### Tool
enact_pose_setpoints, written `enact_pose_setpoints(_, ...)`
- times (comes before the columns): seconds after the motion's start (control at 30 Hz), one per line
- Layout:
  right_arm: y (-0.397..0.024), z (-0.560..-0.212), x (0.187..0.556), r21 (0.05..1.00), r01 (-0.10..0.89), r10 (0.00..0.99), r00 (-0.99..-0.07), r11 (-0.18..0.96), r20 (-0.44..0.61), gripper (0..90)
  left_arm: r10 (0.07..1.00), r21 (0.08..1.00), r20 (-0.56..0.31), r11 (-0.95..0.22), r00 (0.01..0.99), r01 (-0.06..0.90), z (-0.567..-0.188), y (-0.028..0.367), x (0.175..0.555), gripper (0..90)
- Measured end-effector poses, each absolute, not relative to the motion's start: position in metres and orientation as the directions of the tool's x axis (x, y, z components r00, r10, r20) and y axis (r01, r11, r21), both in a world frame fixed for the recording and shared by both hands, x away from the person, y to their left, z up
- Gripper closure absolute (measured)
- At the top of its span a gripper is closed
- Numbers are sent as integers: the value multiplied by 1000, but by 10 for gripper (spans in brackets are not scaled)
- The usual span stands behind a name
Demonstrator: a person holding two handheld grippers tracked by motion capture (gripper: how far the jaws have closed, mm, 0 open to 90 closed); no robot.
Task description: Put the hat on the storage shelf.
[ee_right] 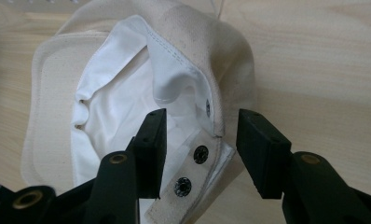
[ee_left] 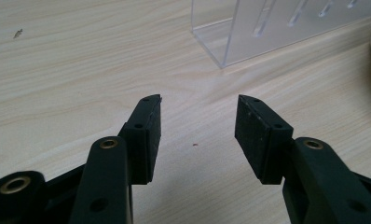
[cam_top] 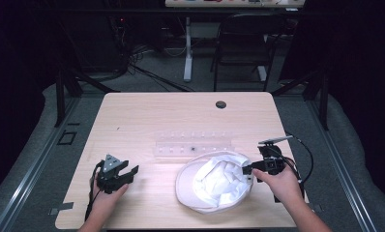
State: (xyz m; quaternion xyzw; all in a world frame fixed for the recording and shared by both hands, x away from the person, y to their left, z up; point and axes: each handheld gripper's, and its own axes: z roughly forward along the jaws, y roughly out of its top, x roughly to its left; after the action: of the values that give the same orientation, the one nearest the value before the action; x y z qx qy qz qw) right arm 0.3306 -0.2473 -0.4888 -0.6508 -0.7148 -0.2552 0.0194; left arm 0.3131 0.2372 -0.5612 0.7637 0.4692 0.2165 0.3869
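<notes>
A cream-white cap [cam_top: 214, 182] lies upside down on the wooden table [cam_top: 147, 116], near the front right. Its white lining and a snap-button back strap [ee_right: 193, 170] face my right gripper [ee_right: 201, 135]. That gripper is open, one jaw inside the cap and the other outside the strap end; in the high view it [cam_top: 249, 168] sits at the cap's right rim. My left gripper [cam_top: 128, 175] is open over bare wood at the front left, with nothing between its jaws [ee_left: 197, 126].
A clear acrylic rack [cam_top: 193, 145] with a row of slots stands just behind the cap; its near corner [ee_left: 249, 32] shows in the left gripper view. A dark grommet hole [cam_top: 221, 104] sits near the table's far edge. A chair and desk legs stand beyond.
</notes>
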Motion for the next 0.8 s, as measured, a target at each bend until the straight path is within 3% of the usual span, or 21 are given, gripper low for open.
enact_pose_setpoints(0.43, -242, -499, 342, 195, 981, 926, -76, 3, 369, 573, 883, 792, -31, -264, 469, 550, -561, 238, 313, 511)
enact_pose_setpoints(0.8, -243, -500, 349, 80, 996, 926, -61, 33, 372, 746, 885, 795, -31, -260, 465, 548, -562, 238, 314, 511)
